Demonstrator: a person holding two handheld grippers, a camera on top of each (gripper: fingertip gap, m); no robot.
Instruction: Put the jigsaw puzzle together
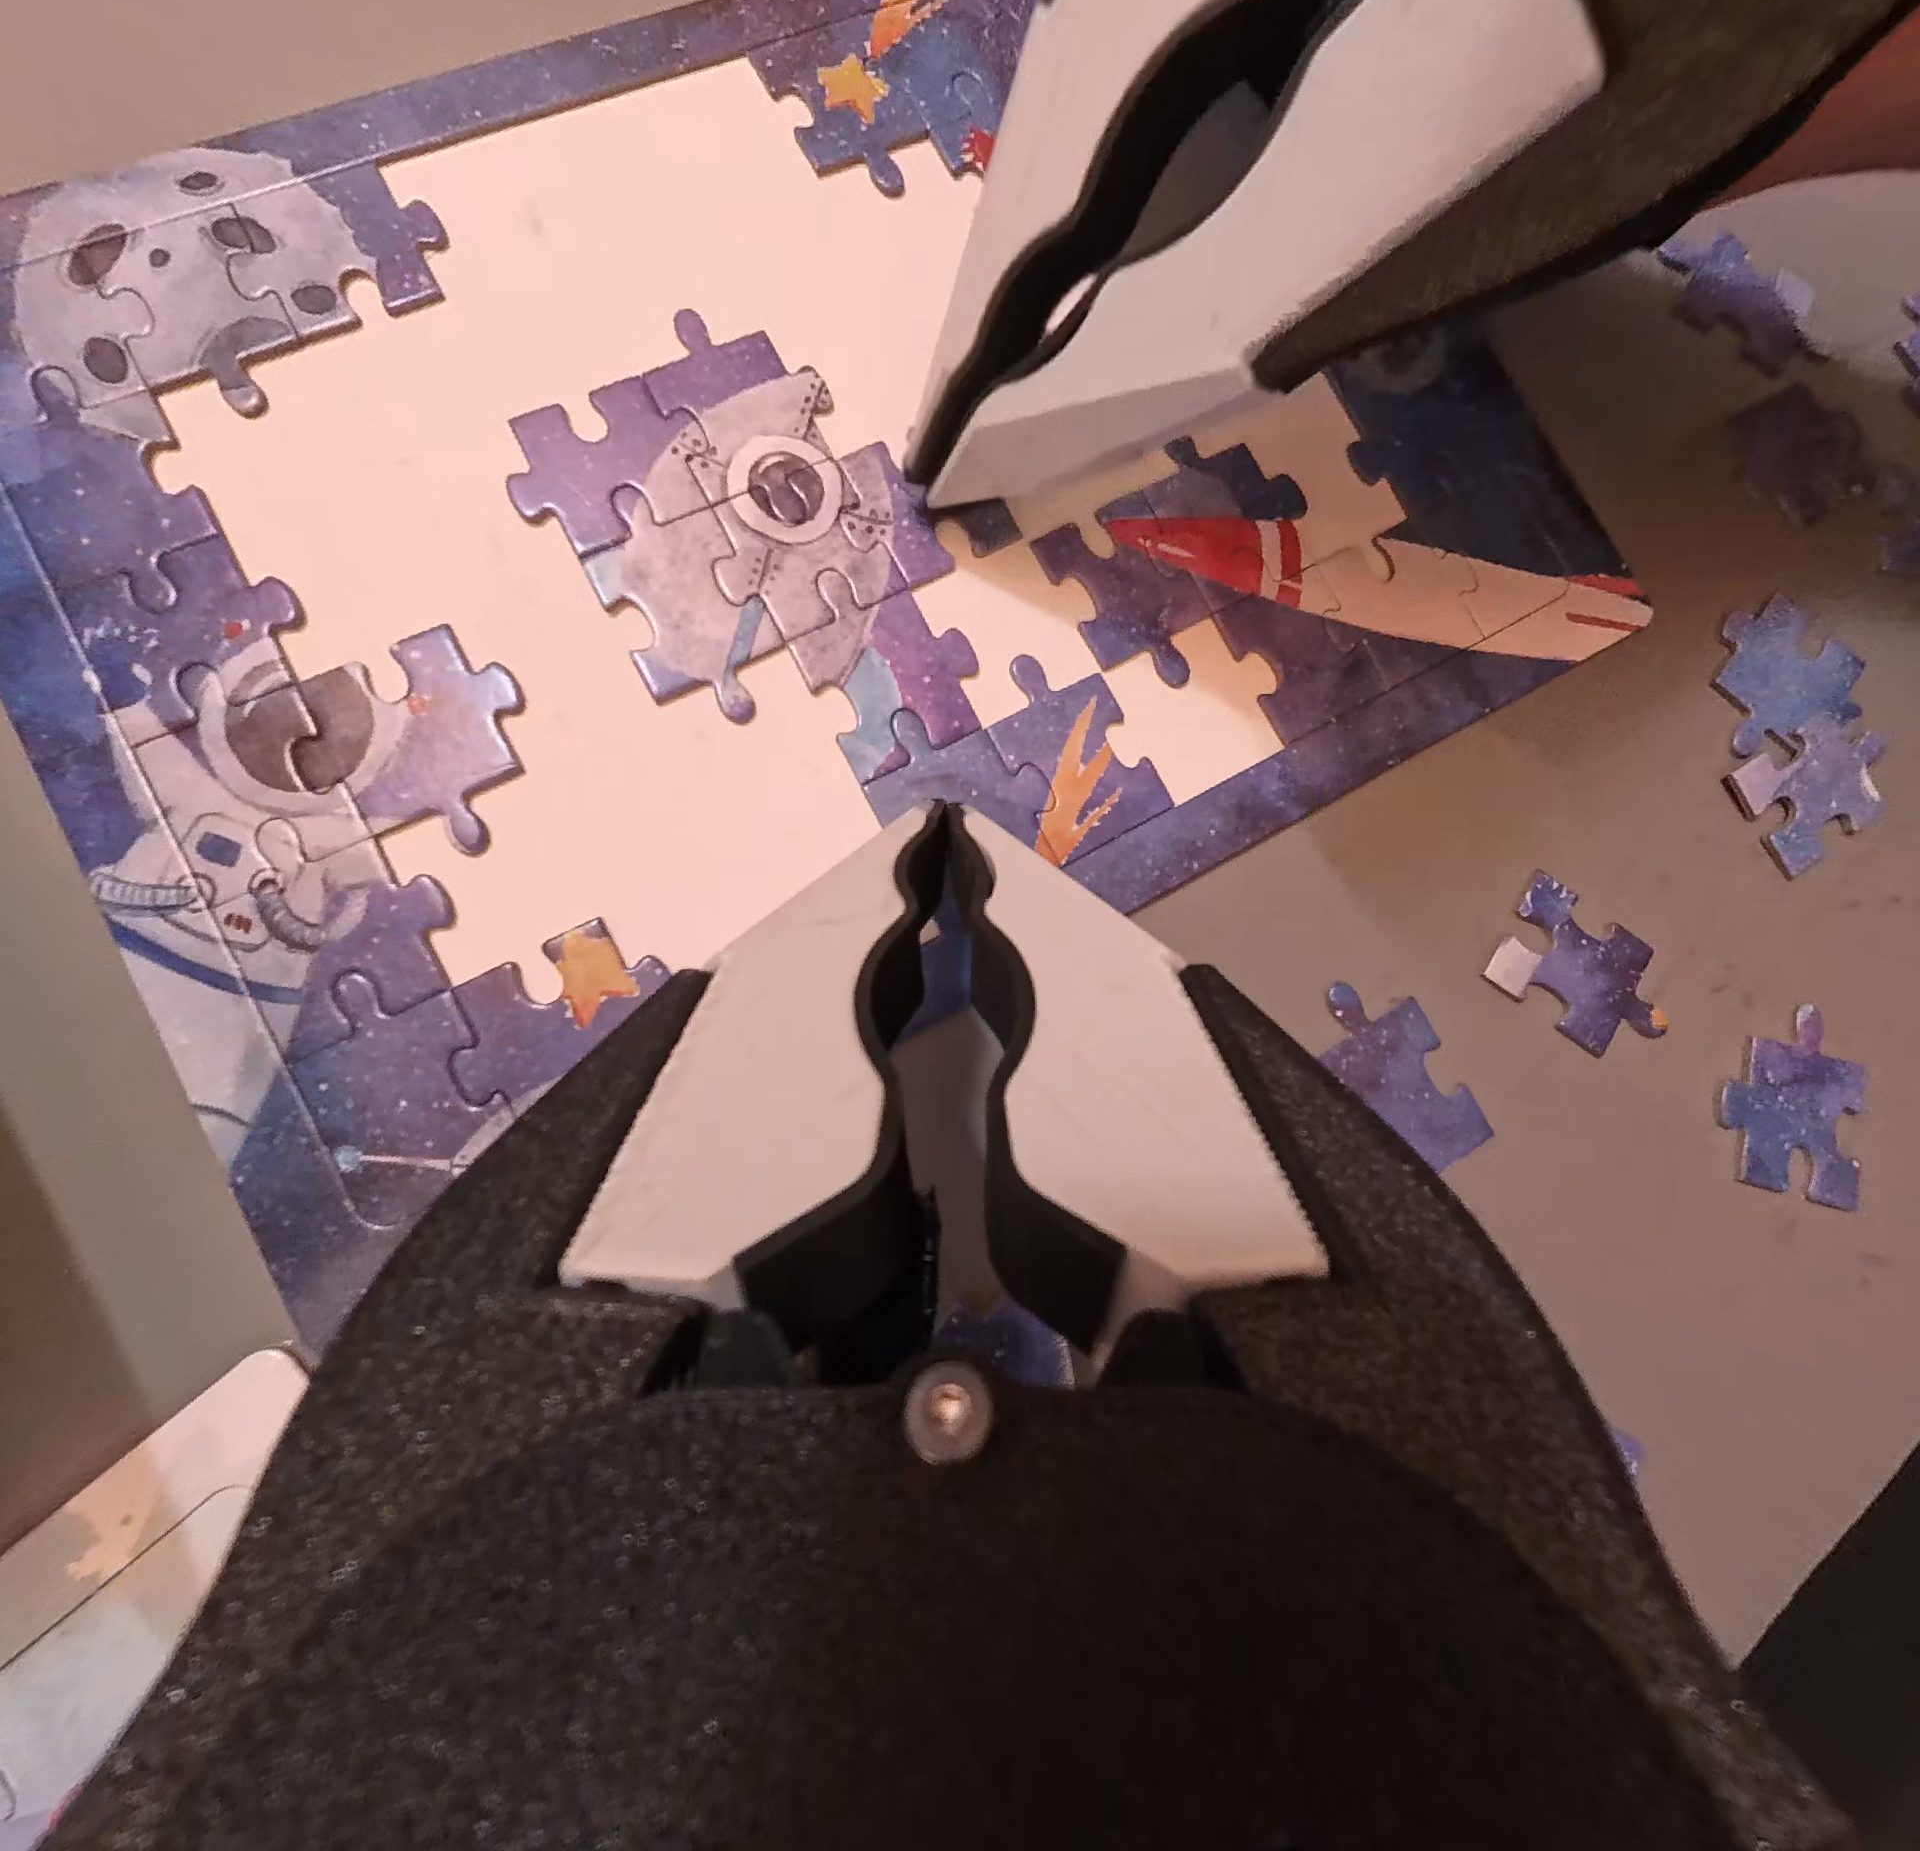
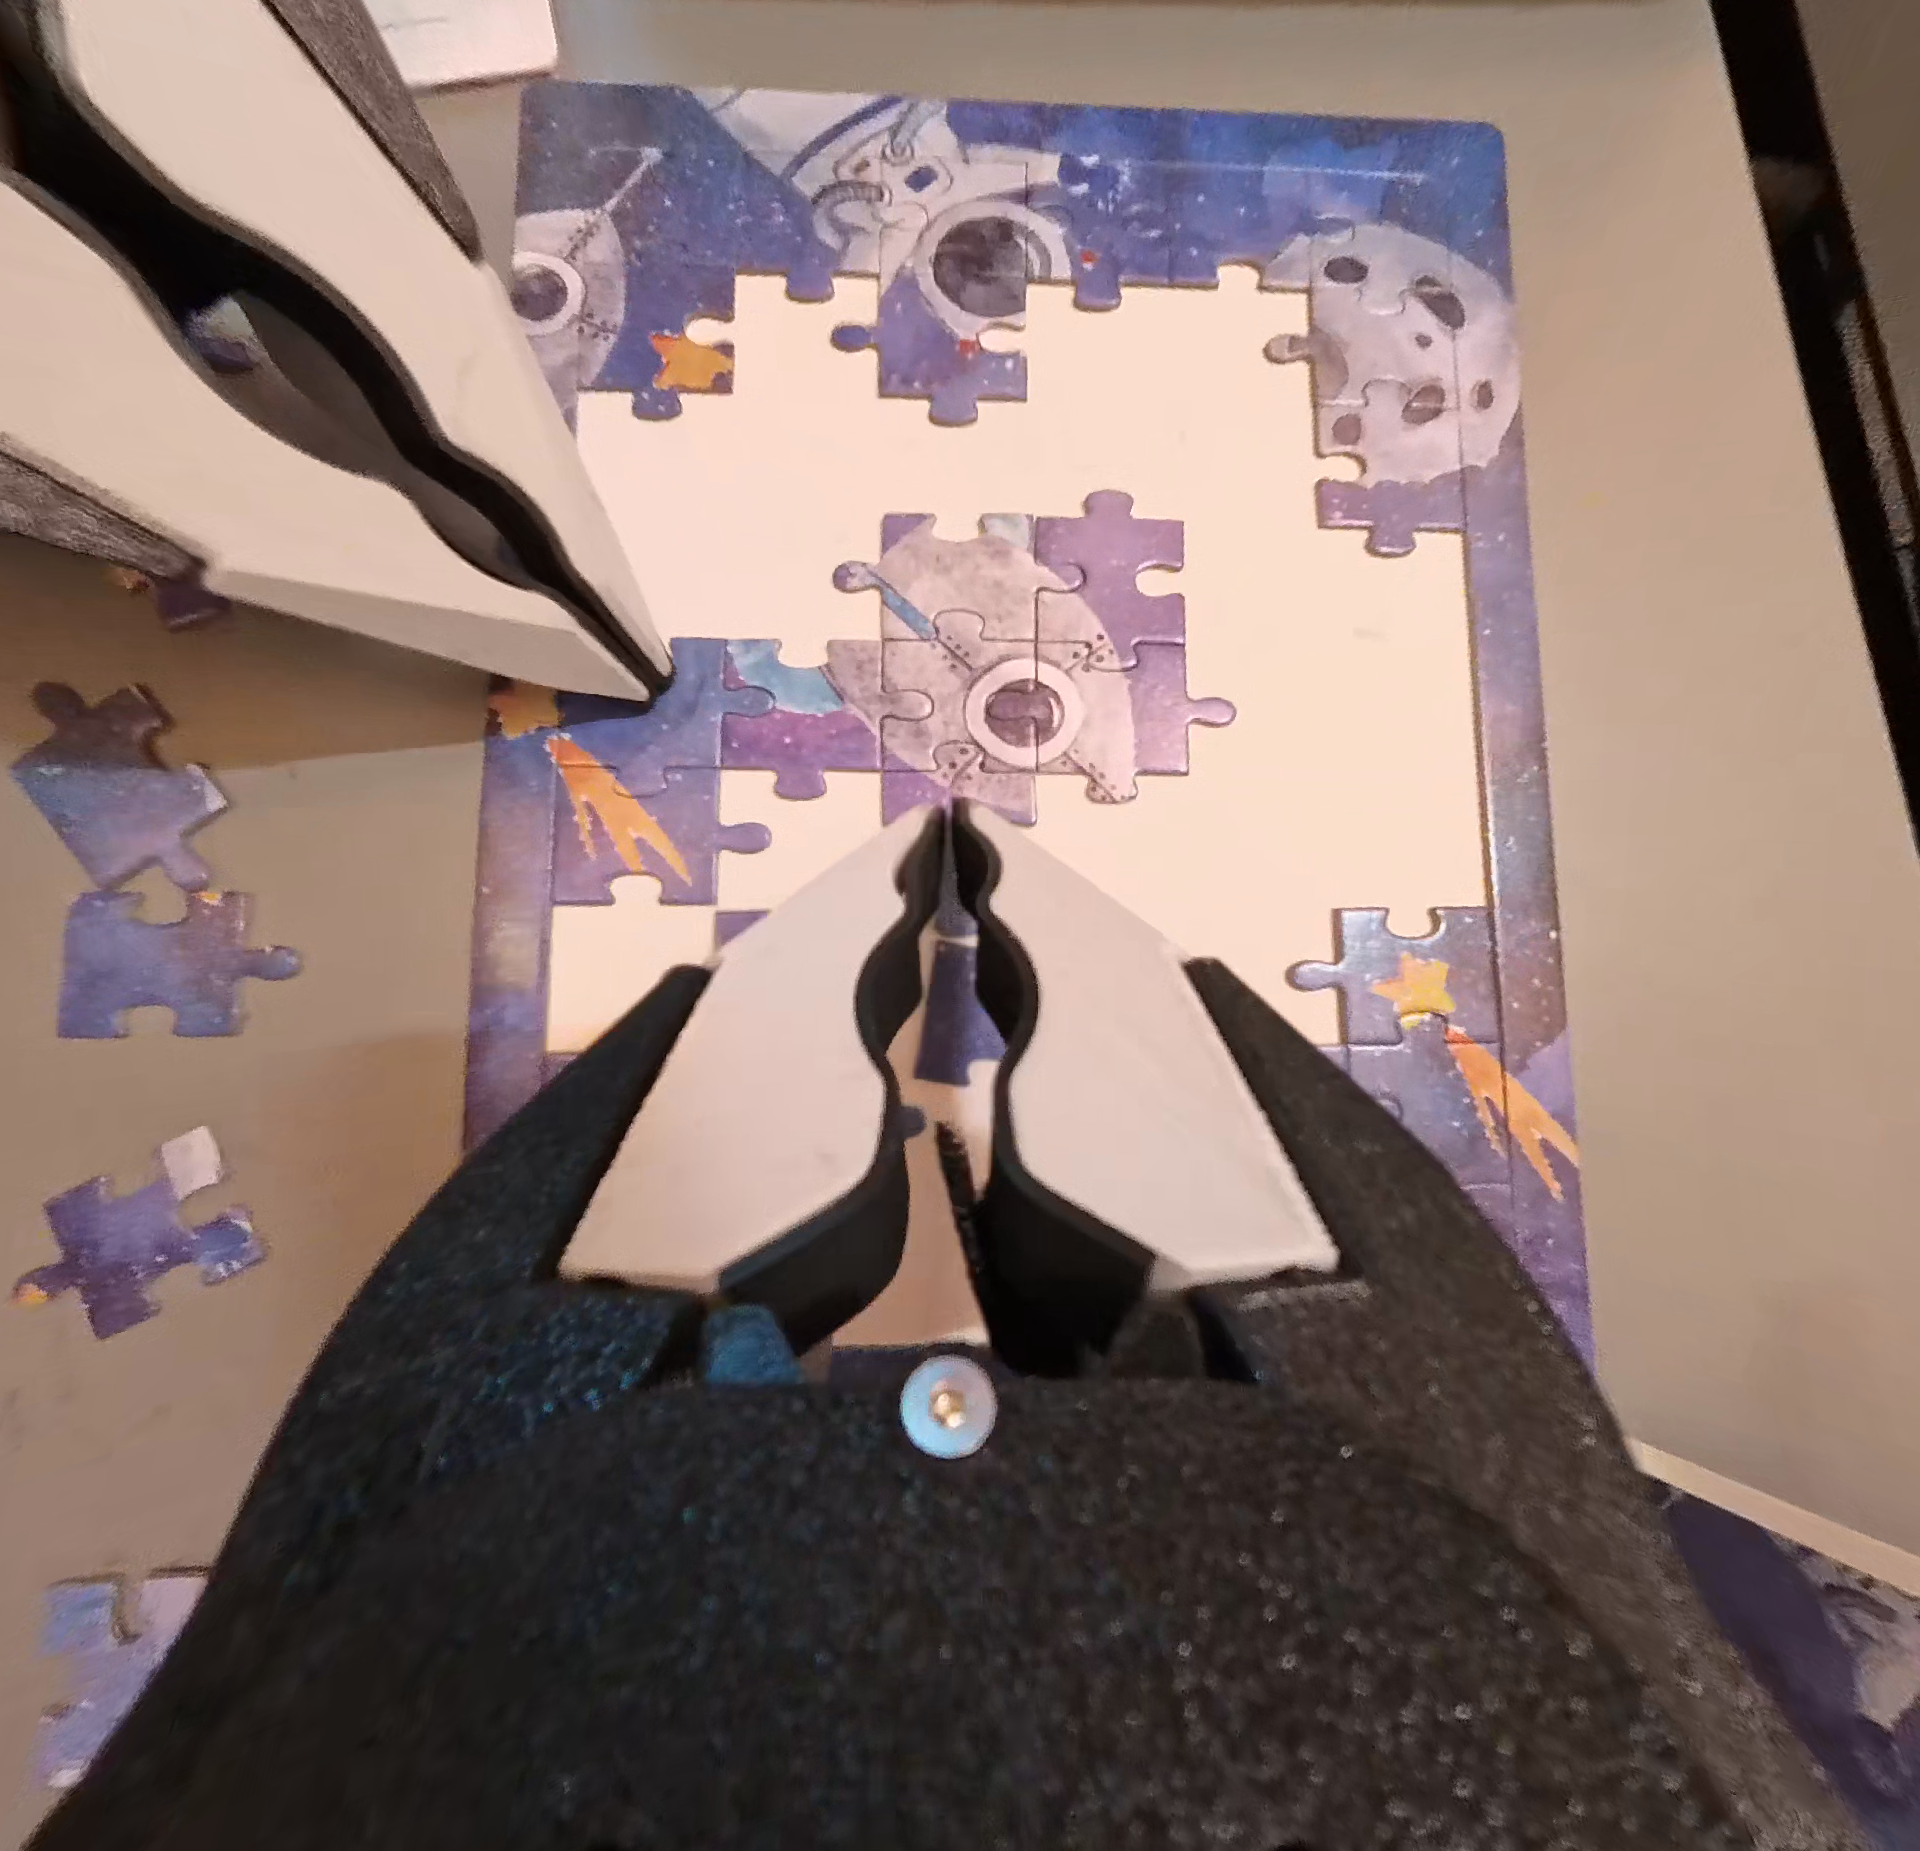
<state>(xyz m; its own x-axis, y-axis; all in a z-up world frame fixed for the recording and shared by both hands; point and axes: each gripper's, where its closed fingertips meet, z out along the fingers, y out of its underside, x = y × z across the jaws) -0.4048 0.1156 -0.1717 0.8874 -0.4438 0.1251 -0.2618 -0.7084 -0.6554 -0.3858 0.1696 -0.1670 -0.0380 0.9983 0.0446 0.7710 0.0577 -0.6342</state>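
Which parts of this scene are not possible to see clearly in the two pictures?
- Left wrist view: the closed left gripper hides the blue jigsaw board's near edge.
- Right wrist view: the closed right gripper covers the red-and-white rocket section.
- Right wrist view: loose purple pieces, partly covered and blurred.

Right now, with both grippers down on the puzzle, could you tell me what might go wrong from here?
1. The right gripper, jaws shut, presses at the edge of the spaceship cluster, which joins the rest on one side only; a sideways nudge could slide or split it.
2. The left gripper is close by, so the two could collide.
3. Loose pieces lie on the table; a sweeping arm could scatter them.
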